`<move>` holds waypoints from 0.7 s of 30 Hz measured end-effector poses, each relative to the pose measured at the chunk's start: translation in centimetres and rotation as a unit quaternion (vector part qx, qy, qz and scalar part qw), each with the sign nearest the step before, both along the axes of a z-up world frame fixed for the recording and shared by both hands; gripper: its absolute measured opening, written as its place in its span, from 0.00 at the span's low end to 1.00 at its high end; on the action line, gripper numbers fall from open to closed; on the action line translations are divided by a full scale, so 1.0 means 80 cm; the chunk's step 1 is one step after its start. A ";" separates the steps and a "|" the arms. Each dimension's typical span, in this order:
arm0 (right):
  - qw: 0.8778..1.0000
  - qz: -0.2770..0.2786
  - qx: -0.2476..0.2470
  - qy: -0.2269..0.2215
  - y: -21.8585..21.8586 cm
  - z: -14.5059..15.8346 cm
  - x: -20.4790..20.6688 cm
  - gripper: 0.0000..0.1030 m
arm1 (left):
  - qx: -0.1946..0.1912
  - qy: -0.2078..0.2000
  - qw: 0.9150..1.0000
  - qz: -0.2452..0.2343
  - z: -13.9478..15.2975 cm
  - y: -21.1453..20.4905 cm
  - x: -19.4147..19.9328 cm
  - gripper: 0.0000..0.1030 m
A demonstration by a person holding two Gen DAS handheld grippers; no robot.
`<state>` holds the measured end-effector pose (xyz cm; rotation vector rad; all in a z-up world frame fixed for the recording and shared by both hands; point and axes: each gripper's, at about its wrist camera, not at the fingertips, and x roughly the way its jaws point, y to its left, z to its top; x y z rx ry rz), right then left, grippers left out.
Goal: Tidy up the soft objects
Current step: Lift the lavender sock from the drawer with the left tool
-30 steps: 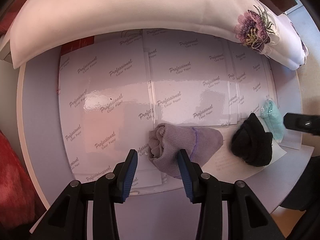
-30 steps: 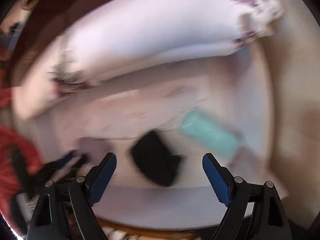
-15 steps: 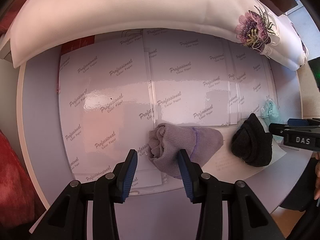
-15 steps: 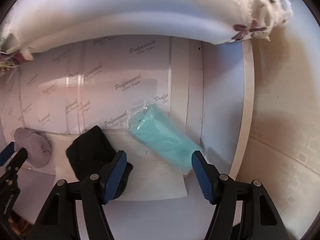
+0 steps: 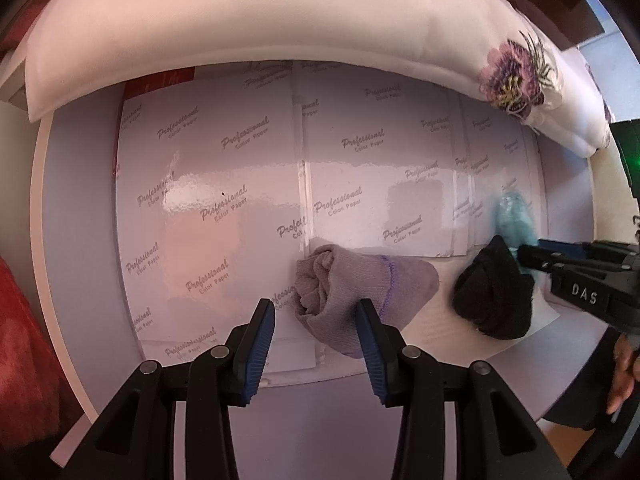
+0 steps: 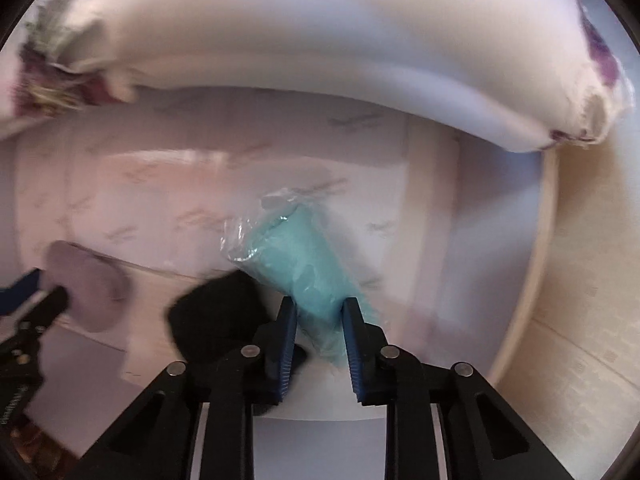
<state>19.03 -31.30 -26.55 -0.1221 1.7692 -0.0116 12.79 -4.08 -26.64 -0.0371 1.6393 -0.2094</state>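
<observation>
While the right gripper pinches a crinkly teal packet, left gripper jaws gape around knitted lilac sock.

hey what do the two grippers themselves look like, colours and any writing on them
Both are matte black plastic with angular, triangular cut-out arms and round silver pivot screws. The left gripper and right gripper each carry two blue fingers with ribbed inner faces. Raised white letters "DAS" mark the right gripper's side. No cables or sleeves show.

Lilac sock, black sock, teal, seemingly plastic-wrapped bundle, white purple-flowered pillow.
</observation>
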 end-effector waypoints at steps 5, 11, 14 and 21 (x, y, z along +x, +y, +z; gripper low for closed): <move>1.000 -0.007 0.011 0.002 -0.004 -0.003 0.004 0.24 | -0.002 -0.003 1.000 -0.005 0.001 0.001 -0.001 0.42; 1.000 -0.011 0.013 0.002 -0.017 -0.019 0.008 0.27 | 0.004 -0.022 0.999 -0.030 0.011 -0.009 -0.004 0.53; 1.000 -0.011 0.012 0.002 -0.014 -0.019 0.009 0.28 | -0.008 -0.036 0.999 -0.037 0.021 -0.013 -0.004 0.63; 1.000 -0.016 0.015 0.002 -0.012 -0.019 0.005 0.28 | -0.013 -0.040 0.995 -0.094 0.024 -0.043 -0.010 0.78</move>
